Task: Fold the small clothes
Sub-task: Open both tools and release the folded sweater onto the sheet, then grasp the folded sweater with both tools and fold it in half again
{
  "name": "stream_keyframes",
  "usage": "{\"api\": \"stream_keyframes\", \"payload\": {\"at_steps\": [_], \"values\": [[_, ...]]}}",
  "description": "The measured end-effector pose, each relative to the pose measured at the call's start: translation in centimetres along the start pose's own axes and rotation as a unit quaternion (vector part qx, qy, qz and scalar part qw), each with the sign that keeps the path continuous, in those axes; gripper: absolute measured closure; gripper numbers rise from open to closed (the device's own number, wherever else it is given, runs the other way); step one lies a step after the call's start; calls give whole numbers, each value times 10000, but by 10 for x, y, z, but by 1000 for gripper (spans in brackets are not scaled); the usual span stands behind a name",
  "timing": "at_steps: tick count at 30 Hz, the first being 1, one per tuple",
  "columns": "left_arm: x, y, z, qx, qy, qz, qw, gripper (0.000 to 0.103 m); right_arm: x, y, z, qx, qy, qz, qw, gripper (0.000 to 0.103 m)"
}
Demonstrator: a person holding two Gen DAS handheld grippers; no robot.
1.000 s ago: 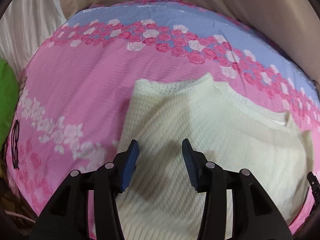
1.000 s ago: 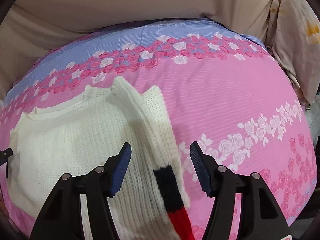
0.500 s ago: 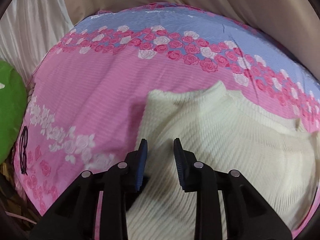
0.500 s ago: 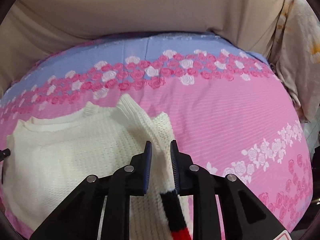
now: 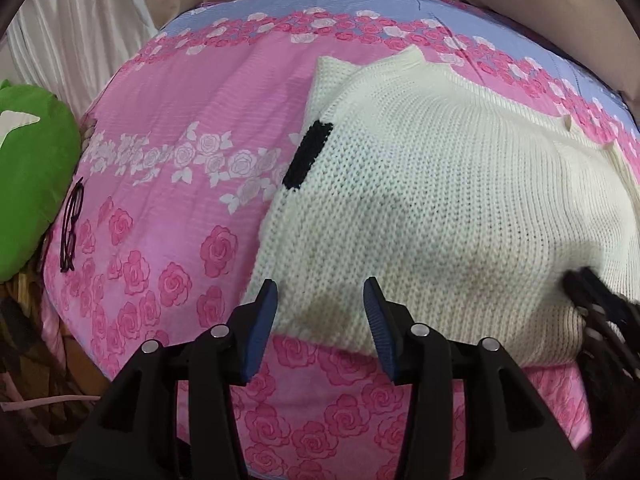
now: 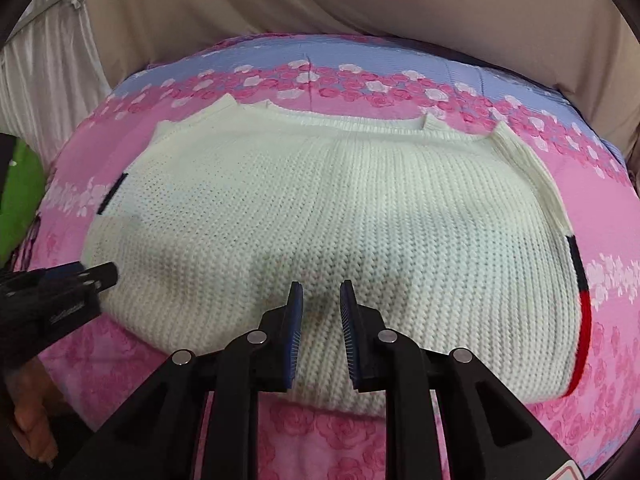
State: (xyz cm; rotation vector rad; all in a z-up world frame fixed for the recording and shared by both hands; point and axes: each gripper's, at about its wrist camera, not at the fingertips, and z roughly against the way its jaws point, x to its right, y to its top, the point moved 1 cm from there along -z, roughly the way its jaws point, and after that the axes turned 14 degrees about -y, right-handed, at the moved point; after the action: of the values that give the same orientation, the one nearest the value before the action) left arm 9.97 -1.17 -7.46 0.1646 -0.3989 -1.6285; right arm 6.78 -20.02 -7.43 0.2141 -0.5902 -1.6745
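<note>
A cream knitted sweater (image 5: 440, 208) lies folded on the pink rose-print bedsheet (image 5: 168, 184); it also shows in the right wrist view (image 6: 328, 216). A black stripe shows at its left edge, and black and red stripes (image 6: 580, 292) at its right edge. My left gripper (image 5: 320, 312) is open and empty above the sweater's near left corner. My right gripper (image 6: 320, 308) hovers over the sweater's near edge, jaws a narrow gap apart with nothing between them. The left gripper also shows at the left of the right wrist view (image 6: 92, 276).
A green cushion (image 5: 28, 172) lies at the bed's left edge, with dark-framed glasses (image 5: 72, 224) on the sheet beside it. Beige fabric (image 6: 360, 0) and a white curtain (image 5: 80, 32) stand behind the bed. The bed's near edge drops off below the grippers.
Both grippers pulled back toward the near edge and let go of the sweater. The left jaws opened wide. The sweater now lies folded, its sleeves tucked in.
</note>
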Motion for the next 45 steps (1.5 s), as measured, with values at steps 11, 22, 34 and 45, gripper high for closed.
{"api": "stream_keyframes", "payload": {"at_steps": [11, 22, 34, 45], "values": [[-90, -12, -10, -16, -1670, 2576, 9517, 28, 13, -15, 19, -295, 94, -384, 9988, 82], [-43, 15, 14, 330, -2258, 2133, 9500, 87, 15, -48, -7, -637, -55, -49, 9979, 81], [201, 15, 73, 441, -2857, -1083, 9512, 88, 111, -72, 34, -388, 260, -1412, 9889, 77], [185, -43, 34, -370, -2383, -1505, 9588, 32, 199, -109, 53, -422, 38, -2332, 9715, 52]]}}
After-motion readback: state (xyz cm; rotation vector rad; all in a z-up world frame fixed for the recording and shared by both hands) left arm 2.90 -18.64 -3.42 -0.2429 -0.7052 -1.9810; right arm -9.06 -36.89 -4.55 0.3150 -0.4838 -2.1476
